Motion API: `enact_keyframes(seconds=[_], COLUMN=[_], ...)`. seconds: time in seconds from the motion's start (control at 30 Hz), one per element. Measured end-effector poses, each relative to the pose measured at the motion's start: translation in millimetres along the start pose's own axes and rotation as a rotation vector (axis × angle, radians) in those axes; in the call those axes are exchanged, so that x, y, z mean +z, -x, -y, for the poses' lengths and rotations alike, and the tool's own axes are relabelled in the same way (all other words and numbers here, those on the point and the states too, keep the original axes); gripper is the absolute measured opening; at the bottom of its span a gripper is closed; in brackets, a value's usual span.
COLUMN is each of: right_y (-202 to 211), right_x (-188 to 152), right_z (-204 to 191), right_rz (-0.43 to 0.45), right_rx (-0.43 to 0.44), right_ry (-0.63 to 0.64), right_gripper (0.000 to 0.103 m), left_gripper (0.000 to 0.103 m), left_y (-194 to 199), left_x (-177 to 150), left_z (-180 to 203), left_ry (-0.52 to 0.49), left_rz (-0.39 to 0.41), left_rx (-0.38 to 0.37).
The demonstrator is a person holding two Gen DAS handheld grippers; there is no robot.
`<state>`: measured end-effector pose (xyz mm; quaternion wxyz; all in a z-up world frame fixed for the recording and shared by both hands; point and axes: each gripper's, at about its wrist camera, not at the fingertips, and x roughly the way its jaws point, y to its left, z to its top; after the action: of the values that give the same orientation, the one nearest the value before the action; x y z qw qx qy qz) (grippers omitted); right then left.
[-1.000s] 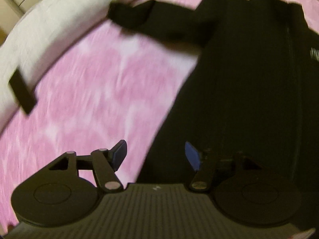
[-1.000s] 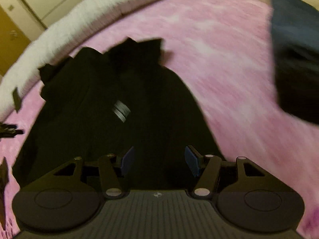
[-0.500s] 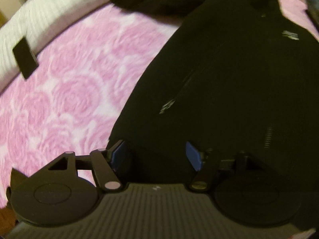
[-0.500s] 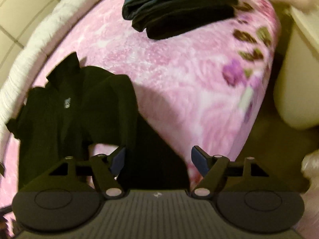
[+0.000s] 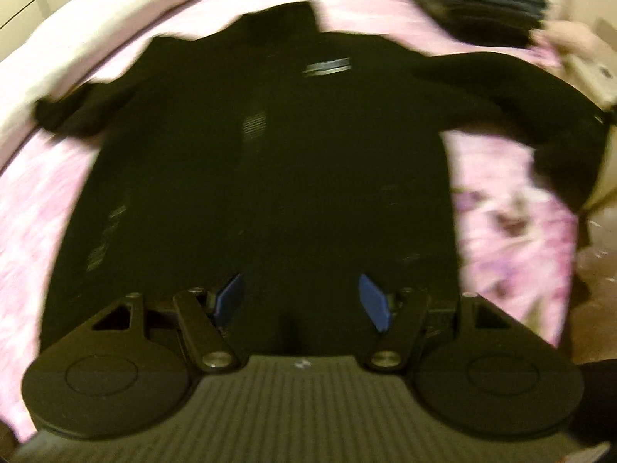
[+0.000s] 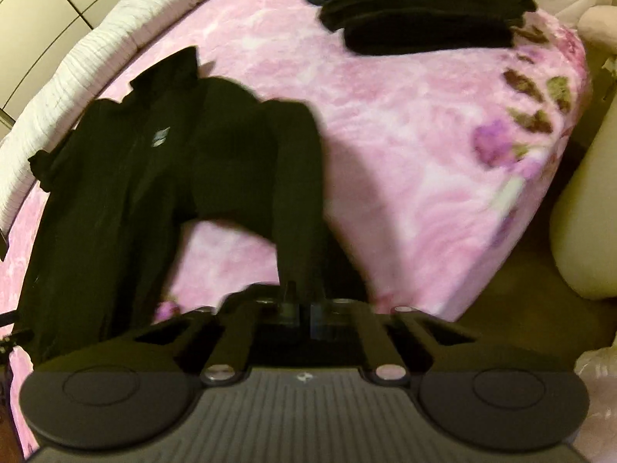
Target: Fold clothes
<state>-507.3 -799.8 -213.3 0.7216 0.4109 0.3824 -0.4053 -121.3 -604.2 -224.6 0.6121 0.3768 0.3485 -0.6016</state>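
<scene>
Since the earlier frame the right tool (image 6: 297, 310) has closed from spread fingers to a clenched grip on the cuff end of the sleeve (image 6: 297, 193) of the black jacket (image 5: 270, 162), and the left tool (image 5: 300, 301) now sits centred over the jacket's hem rather than at its left edge. The left tool is released, blue pads (image 5: 374, 305) spread wide with dark fabric between and beneath them; contact cannot be confirmed. The jacket lies front-up on the pink floral blanket (image 6: 405, 135) covering the bed, collar away from the cameras, one sleeve out to each side. A stack of folded dark clothes (image 6: 424, 4) rests on the blanket beyond the jacket, well apart from it. A white quilted cover (image 6: 77, 65) borders the far edge of the bed. The left view is motion-blurred; the jacket's chest logo (image 5: 327, 66) is unreadable. The left sleeve end is cropped in shadow.
</scene>
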Motion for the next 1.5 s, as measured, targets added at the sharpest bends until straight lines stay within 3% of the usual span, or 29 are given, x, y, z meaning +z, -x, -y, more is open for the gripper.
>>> enact_keyframes(seconds=[0.17, 0.27, 0.33, 0.4, 0.57, 0.67, 0.77, 0.83, 0.93, 1.03, 1.17, 1.23, 1.27, 1.4, 1.5], right_y=[27, 21, 14, 17, 34, 29, 17, 7, -3, -7, -24, -39, -47, -76, -95], right_x=[56, 93, 112, 121, 114, 95, 75, 63, 52, 45, 25, 13, 7, -10, -19], right_z=[74, 118, 144, 158, 176, 185, 191, 193, 184, 142, 52, 10, -8, -54, -70], right_rz=[-0.020, -0.058, -0.059, -0.018, 0.064, 0.042, 0.004, -0.016, -0.023, -0.005, -0.003, 0.005, 0.014, 0.048, 0.033], right_rx=[-0.035, -0.066, -0.085, -0.127, -0.184, -0.118, -0.060, -0.029, -0.003, 0.044, 0.079, 0.064, 0.050, -0.045, -0.107], right_ry=[0.081, 0.098, 0.076, 0.080, 0.070, 0.042, 0.013, -0.007, 0.006, 0.123, 0.452, 0.634, 0.714, 0.979, 1.107], right_gripper=[0.002, 0.004, 0.041, 0.042, 0.044, 0.055, 0.056, 0.056, 0.056, 0.056, 0.057, 0.057, 0.057, 0.056, 0.056], left_gripper=[0.062, 0.062, 0.062, 0.062, 0.062, 0.065, 0.070, 0.070, 0.070, 0.068, 0.060, 0.041, 0.039, 0.041, 0.051], left_y=[-7, -10, -11, -11, -20, -25, -29, -35, -44, -56, -70, -70, -66, -30, -8], left_x=[30, 45, 51, 55, 62, 68, 68, 65, 55, 36, 9, -7, -15, -52, -80], left_z=[83, 121, 137, 149, 164, 170, 174, 175, 174, 170, 163, 159, 156, 139, 121], left_ry=[-0.041, -0.065, -0.082, -0.096, -0.114, -0.134, -0.151, -0.177, -0.220, -0.270, -0.300, -0.304, -0.289, -0.234, -0.147], left_rz=[0.037, 0.045, 0.041, 0.033, -0.003, -0.012, -0.010, -0.024, -0.051, -0.091, -0.134, -0.157, -0.161, -0.118, -0.089], left_rx=[-0.100, -0.132, -0.141, -0.146, -0.147, -0.141, -0.115, -0.059, 0.032, 0.123, 0.176, 0.198, 0.206, 0.209, 0.209])
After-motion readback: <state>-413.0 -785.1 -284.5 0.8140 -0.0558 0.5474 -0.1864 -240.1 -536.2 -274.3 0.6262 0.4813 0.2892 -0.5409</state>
